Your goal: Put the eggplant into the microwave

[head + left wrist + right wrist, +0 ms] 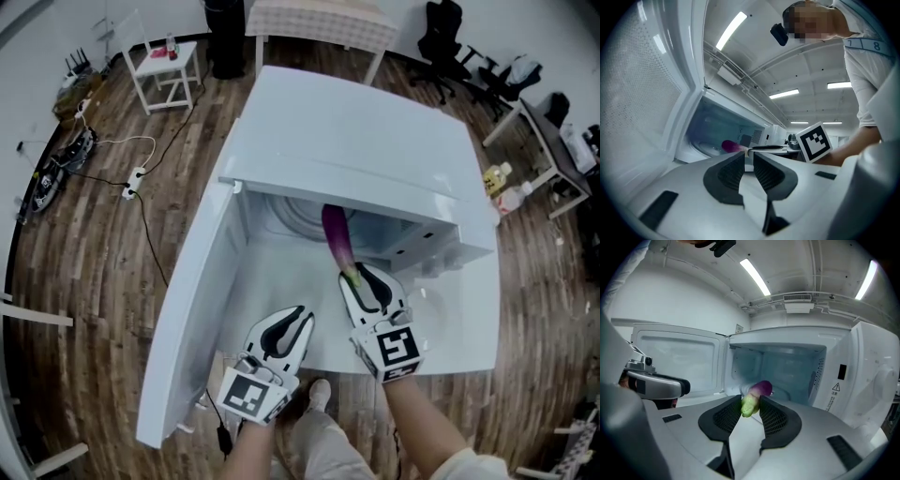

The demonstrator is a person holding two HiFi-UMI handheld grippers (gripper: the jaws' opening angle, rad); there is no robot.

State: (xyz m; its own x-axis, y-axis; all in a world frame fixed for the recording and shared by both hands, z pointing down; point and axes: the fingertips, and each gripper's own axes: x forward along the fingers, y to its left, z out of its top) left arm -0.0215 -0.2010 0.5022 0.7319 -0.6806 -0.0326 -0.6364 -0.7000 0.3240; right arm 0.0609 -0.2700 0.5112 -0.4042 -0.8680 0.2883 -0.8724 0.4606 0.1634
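The white microwave [356,141] stands with its door [192,309] swung open to the left. My right gripper [361,272] is shut on the green stem end of the purple eggplant [335,239]. The eggplant's purple body reaches past the front edge into the cavity. In the right gripper view the eggplant [757,392] sits between the pads of my right gripper [751,401], with the cavity [787,366] straight ahead. My left gripper [302,314] hovers beside it at the front of the opening, shut and empty. The left gripper view shows my left gripper [749,153] and the eggplant [730,146] at the cavity mouth.
The open door [675,357] stands at the left of the cavity. On the wooden floor lie a power strip with cables [131,183] and a small white stand [164,61] at the back left. Office chairs [445,37] and bottles [502,183] are at the right.
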